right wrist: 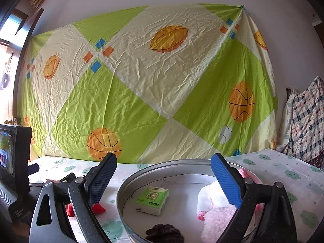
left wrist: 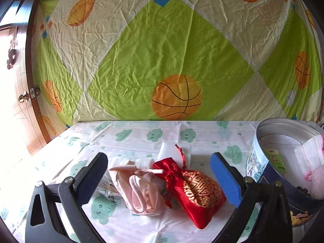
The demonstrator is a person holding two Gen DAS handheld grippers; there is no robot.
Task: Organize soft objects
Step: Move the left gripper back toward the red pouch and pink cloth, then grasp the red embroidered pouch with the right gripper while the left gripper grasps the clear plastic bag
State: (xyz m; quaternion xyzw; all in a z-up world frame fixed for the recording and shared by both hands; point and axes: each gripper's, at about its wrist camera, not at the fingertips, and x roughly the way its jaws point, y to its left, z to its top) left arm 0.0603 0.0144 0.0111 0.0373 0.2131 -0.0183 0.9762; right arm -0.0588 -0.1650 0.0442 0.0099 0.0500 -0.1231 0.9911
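In the left wrist view my left gripper (left wrist: 160,160) is open and empty, just above a red satin drawstring pouch (left wrist: 194,190) with gold embroidery and a rolled pink cloth (left wrist: 139,190) lying between its fingers. A white sponge block (left wrist: 174,149) lies behind them. A round blue tin (left wrist: 261,162) stands at the right. In the right wrist view my right gripper (right wrist: 164,162) is open and empty over the tin (right wrist: 121,194), which holds a green tissue pack (right wrist: 152,199), a pink fluffy cloth (right wrist: 216,216) and a dark brown item (right wrist: 164,232).
The table wears a white cloth with green cloud prints (left wrist: 154,135). A green and cream basketball sheet (left wrist: 162,60) hangs behind it. A wooden door (left wrist: 26,81) stands left. A plaid cloth (right wrist: 305,121) hangs at the right. A small screen (right wrist: 8,149) is at the left.
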